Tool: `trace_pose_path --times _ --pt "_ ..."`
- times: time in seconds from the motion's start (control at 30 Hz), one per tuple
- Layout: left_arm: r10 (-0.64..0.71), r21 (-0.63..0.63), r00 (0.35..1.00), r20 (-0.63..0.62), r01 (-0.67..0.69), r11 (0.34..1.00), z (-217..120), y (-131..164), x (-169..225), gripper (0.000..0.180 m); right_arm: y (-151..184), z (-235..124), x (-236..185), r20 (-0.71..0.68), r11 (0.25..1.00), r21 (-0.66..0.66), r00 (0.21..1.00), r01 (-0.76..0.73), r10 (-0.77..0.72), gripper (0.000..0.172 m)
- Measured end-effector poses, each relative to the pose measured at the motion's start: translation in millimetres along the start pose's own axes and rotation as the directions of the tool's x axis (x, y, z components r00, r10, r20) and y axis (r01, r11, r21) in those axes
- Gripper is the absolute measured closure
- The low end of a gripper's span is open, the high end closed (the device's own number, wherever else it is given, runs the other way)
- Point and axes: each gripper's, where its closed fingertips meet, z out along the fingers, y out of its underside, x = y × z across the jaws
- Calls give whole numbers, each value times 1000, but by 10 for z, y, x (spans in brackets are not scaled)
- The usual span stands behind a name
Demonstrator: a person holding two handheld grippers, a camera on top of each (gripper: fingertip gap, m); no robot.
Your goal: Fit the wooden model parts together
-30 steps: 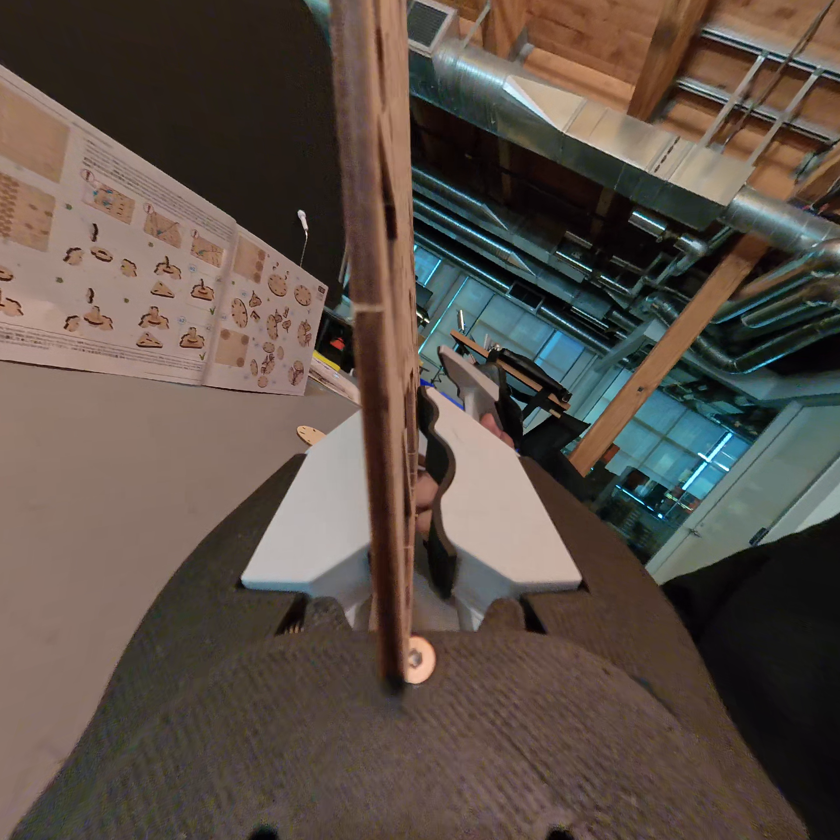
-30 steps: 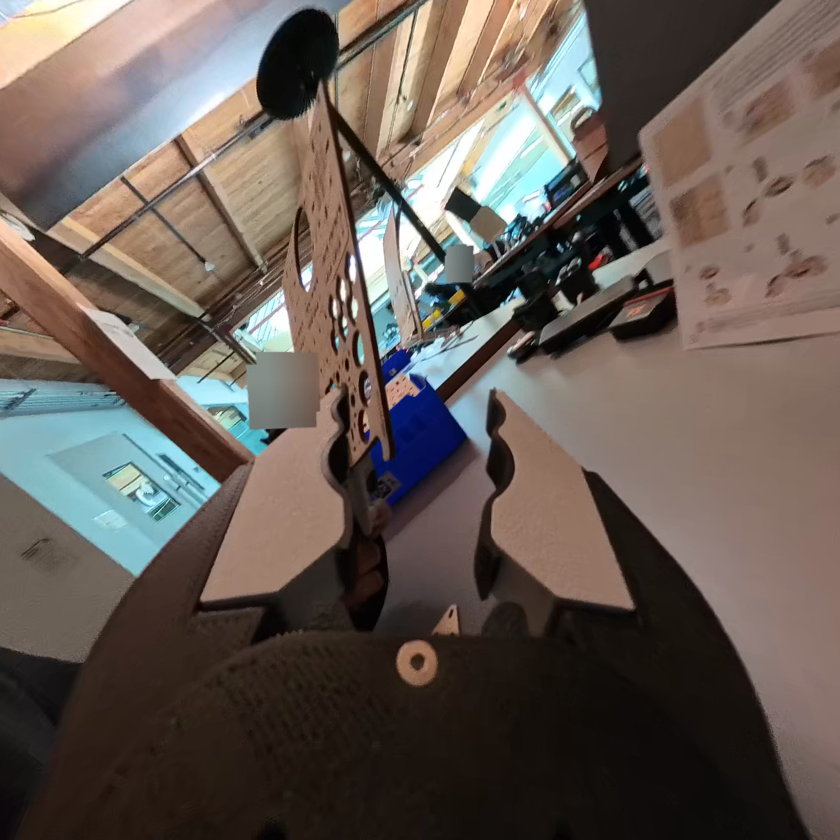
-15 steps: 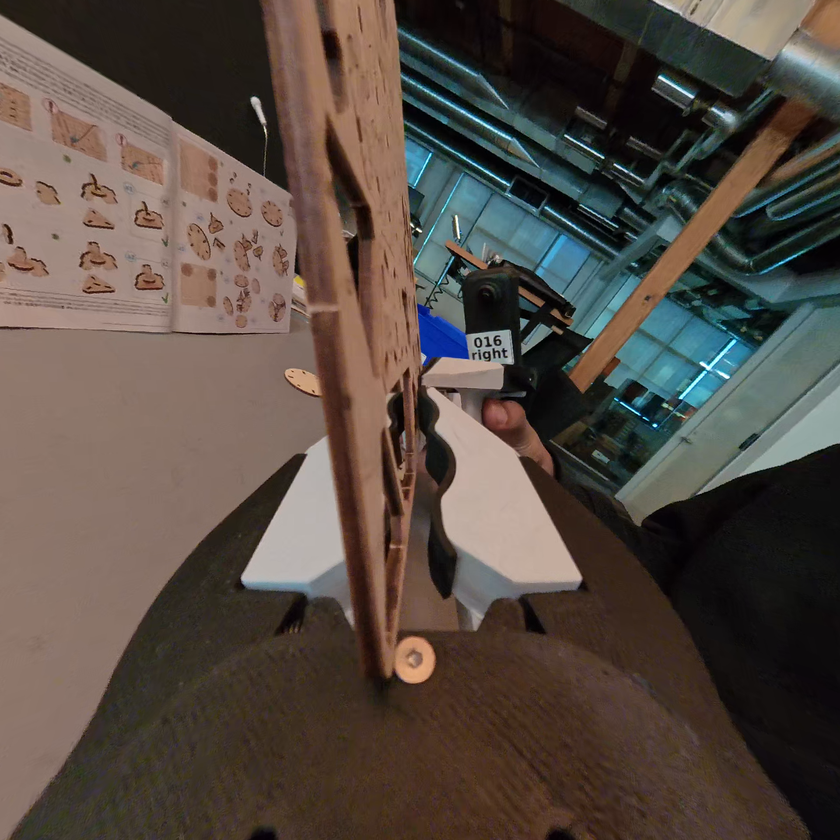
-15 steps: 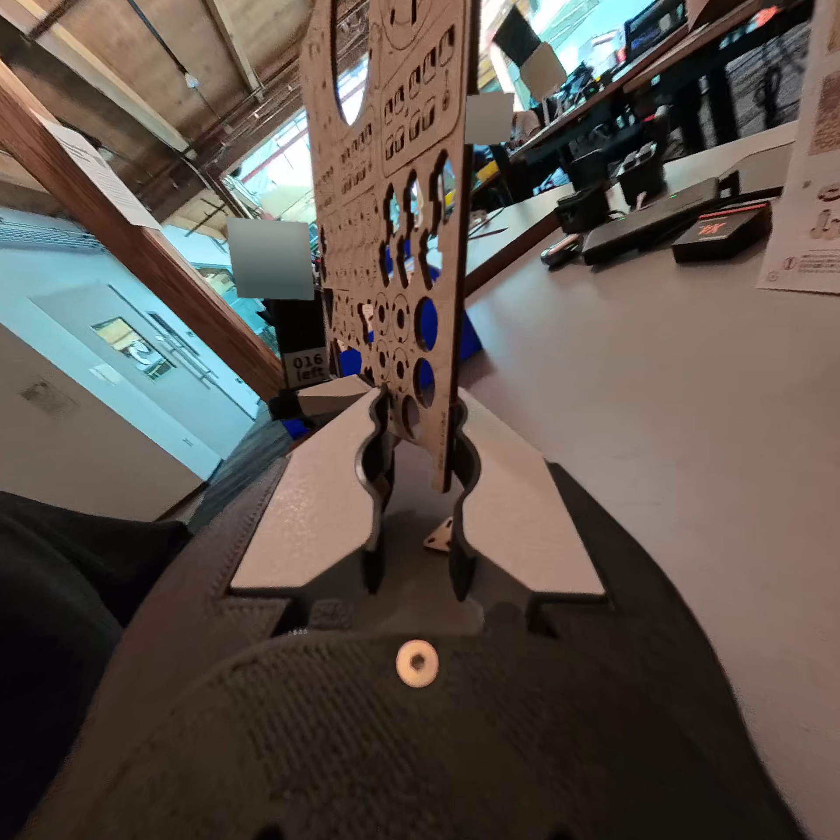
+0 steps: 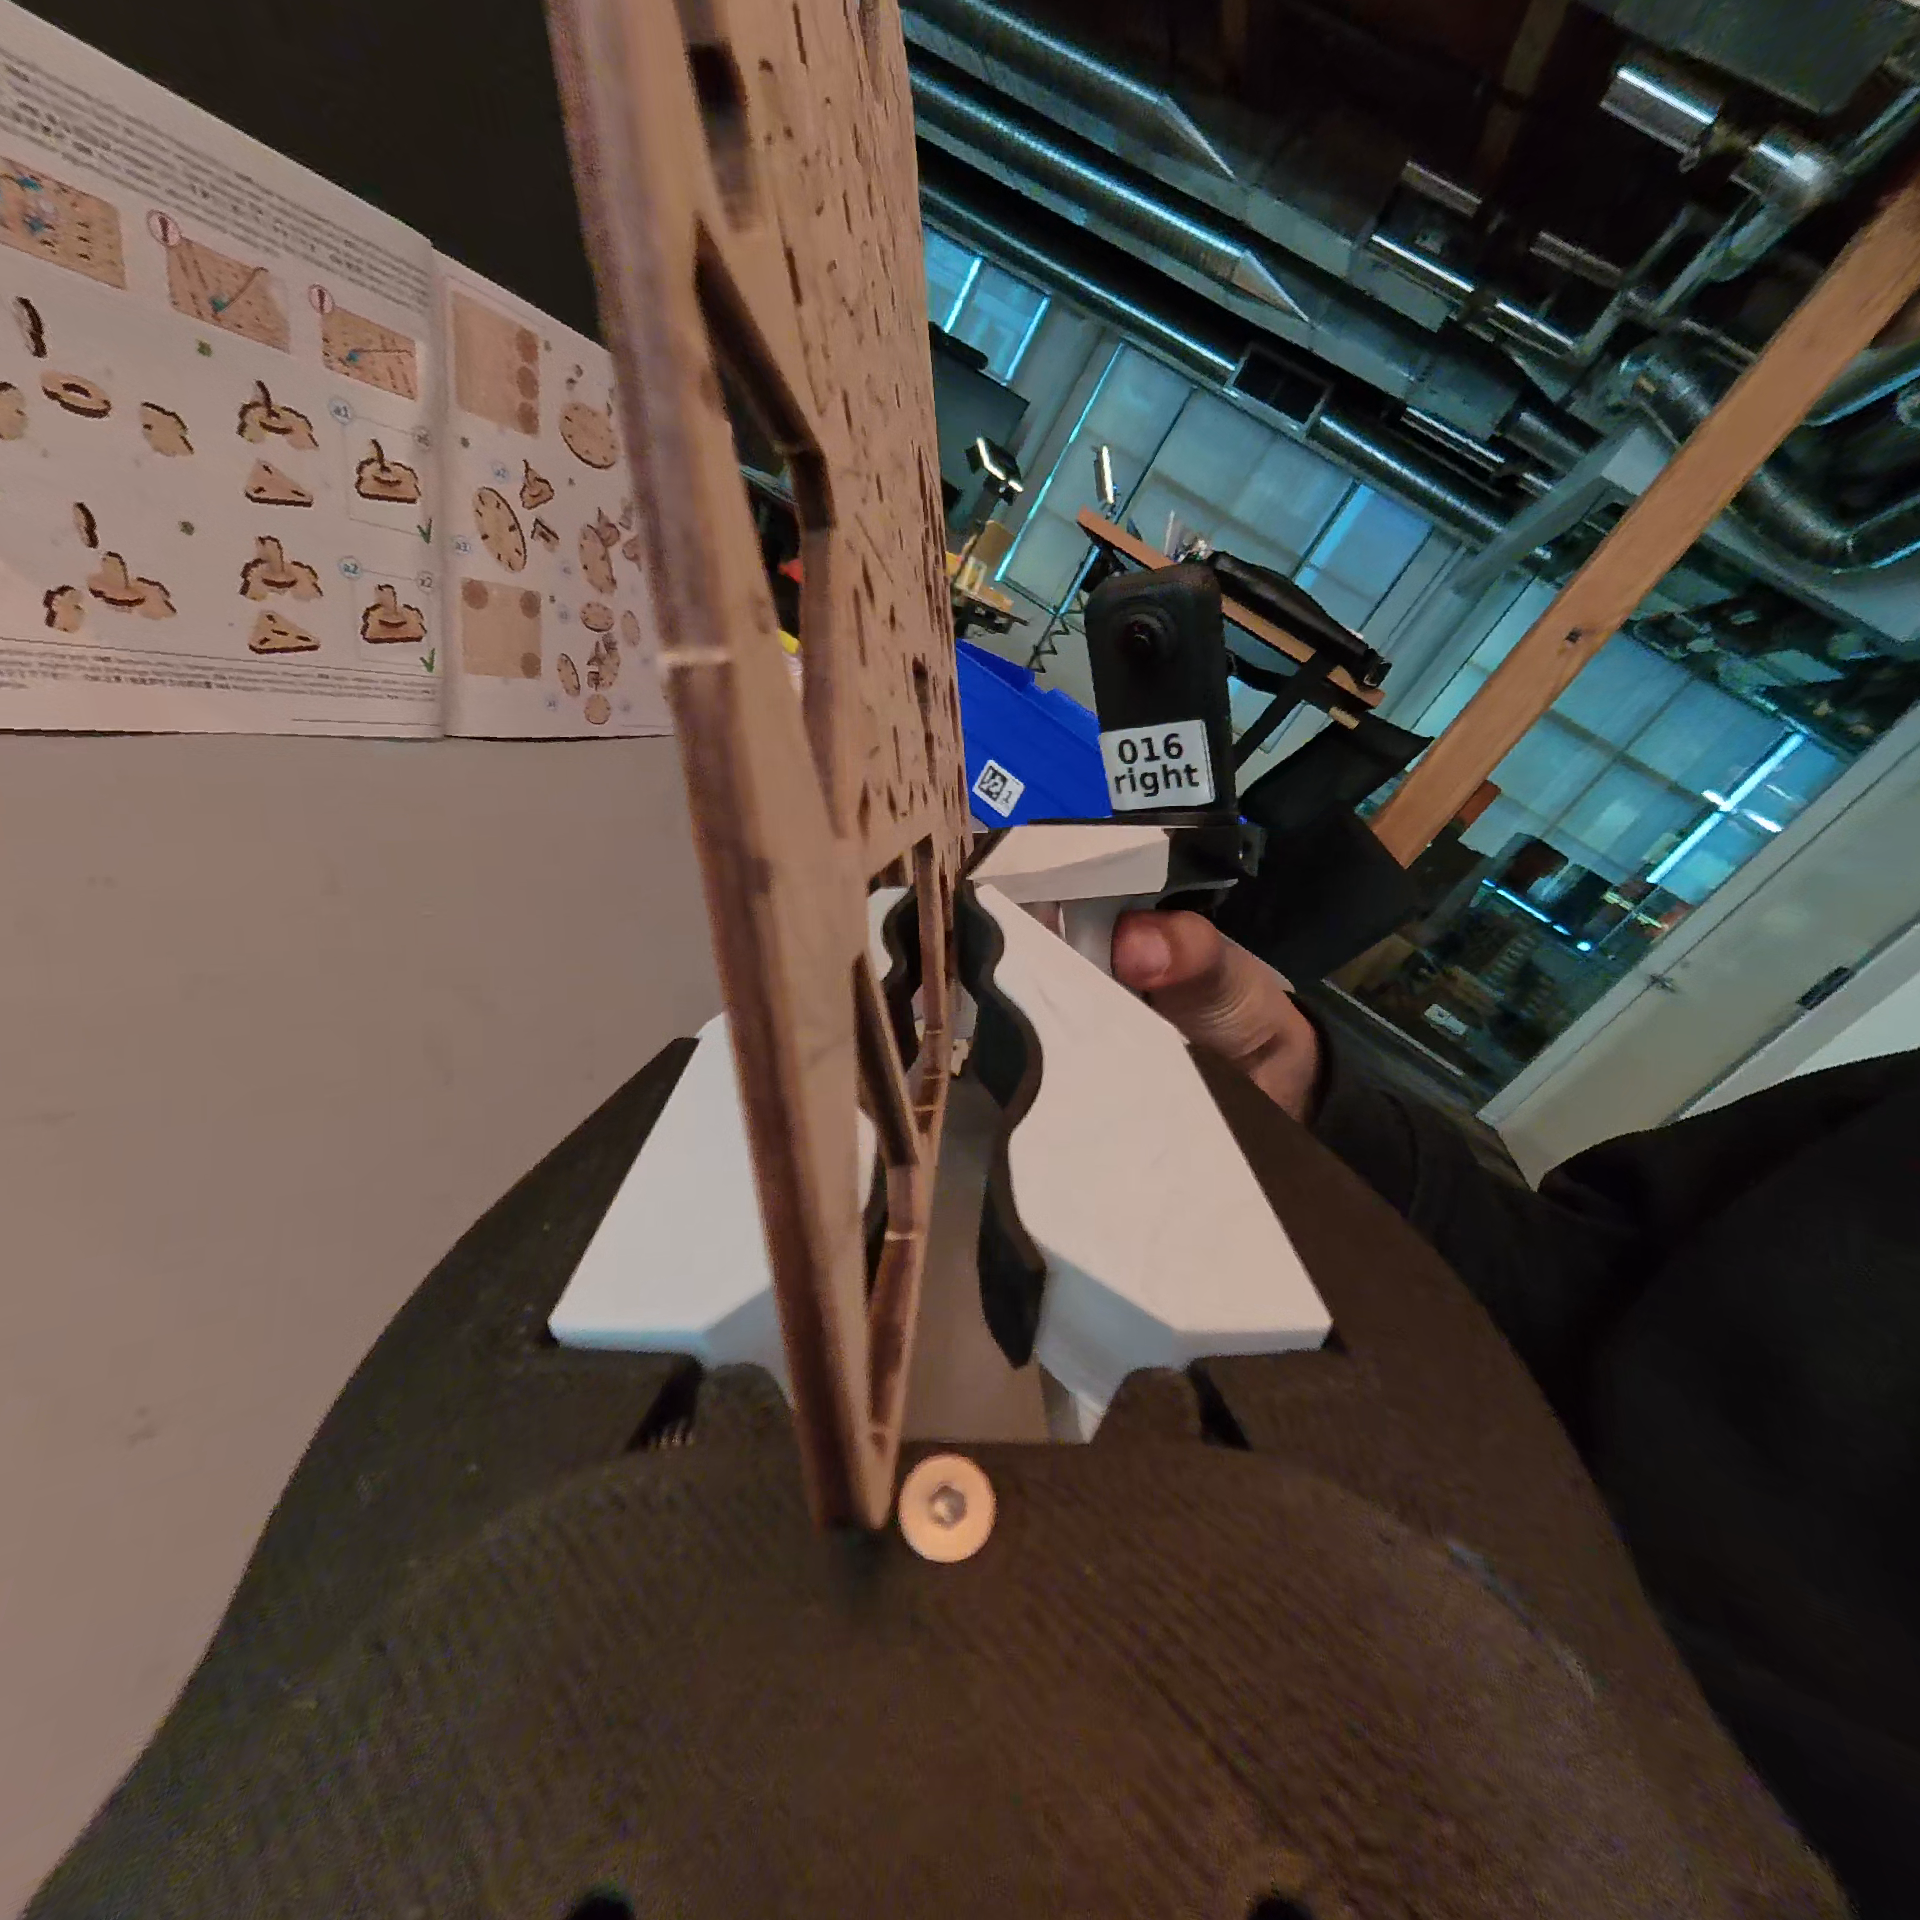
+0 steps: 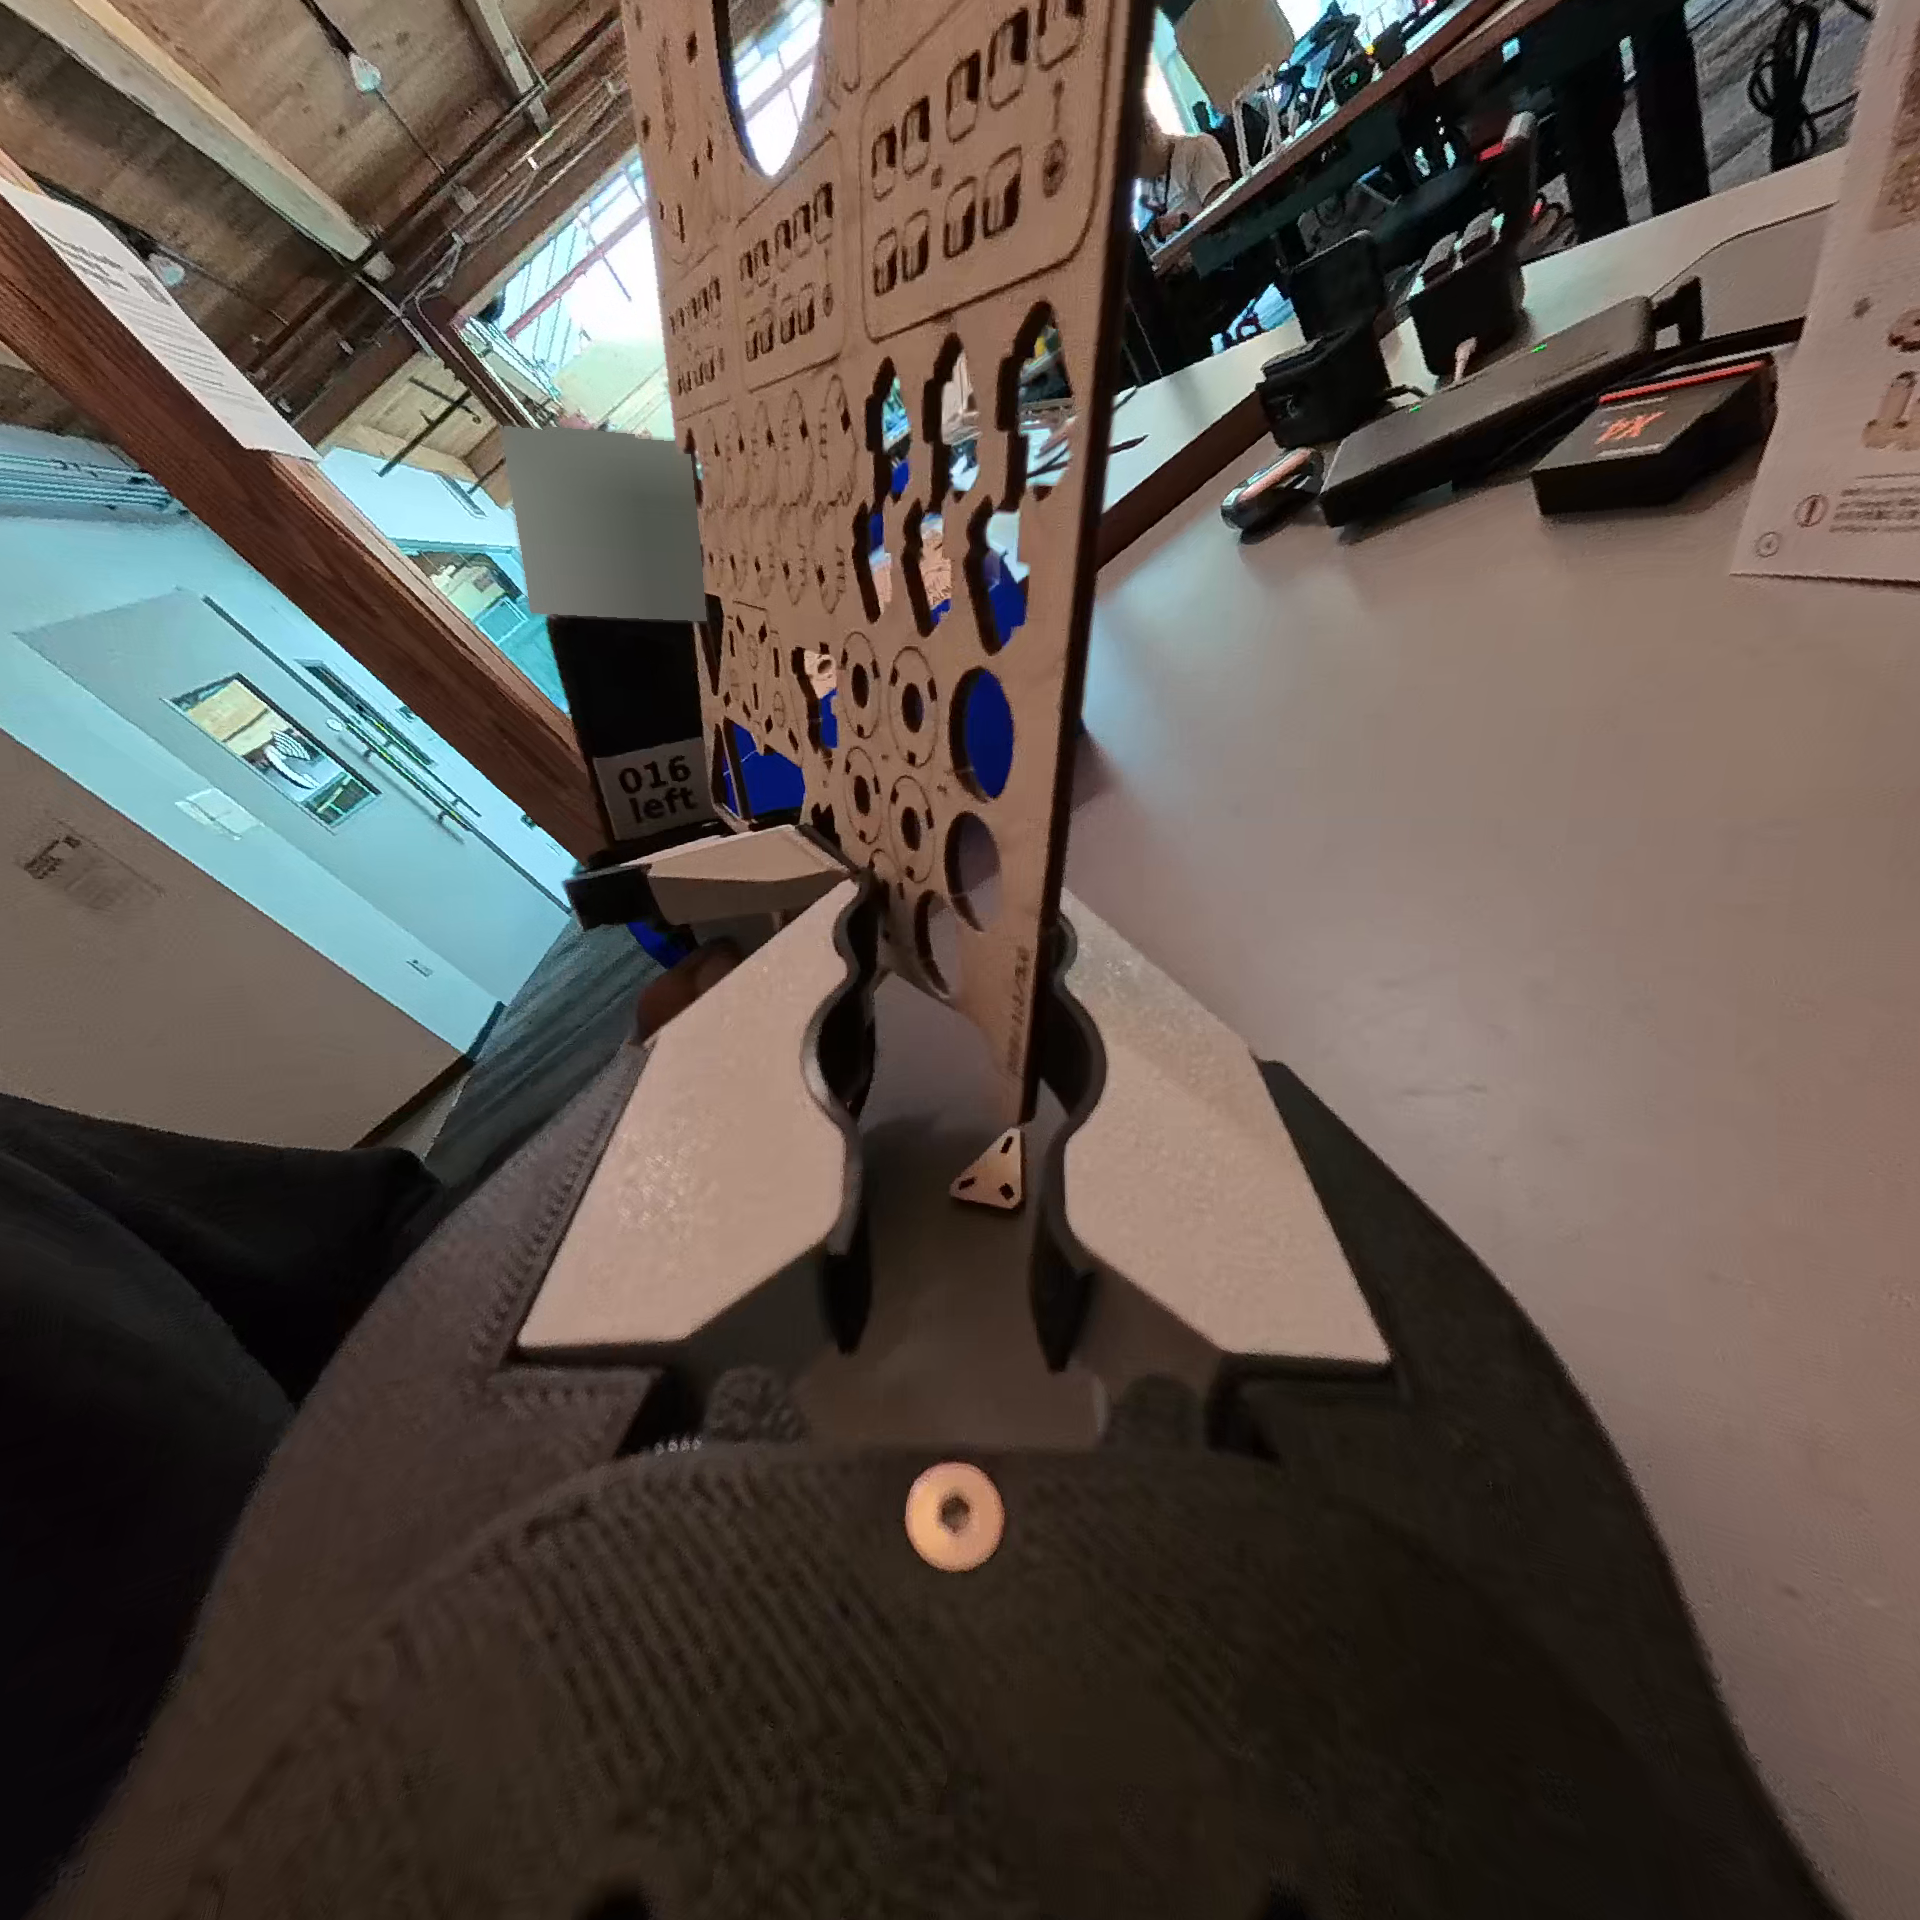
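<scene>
Plywood sheet (image 6: 914, 436), laser-cut with punch-out parts and many empty holes, stands upright through the centre of both views over the grey table (image 6: 1507, 935). It looks thin, light and stiff, yet probably brittle around the cutouts, so the solid border strip seems the safest hold. Blue bin (image 5: 1029, 727), right of centre behind the sheet, shows no contents. Left gripper (image 5: 940, 935) is clamped on the sheet's lower edge, pads pressed tight. Right gripper (image 6: 961, 935) is partly open, the sheet's corner standing between its fingers, close against the right one, the left clear. Small triangular wooden piece (image 6: 992, 1179) lies on the table beneath.
</scene>
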Motion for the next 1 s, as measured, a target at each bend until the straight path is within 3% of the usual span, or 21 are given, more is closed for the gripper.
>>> trace_pose_path --times 1.0 --pt "-29 9 998 56 28 1000 7 5 -66 178 -18 15 54 -82 1000 11 996 27 -26 144"
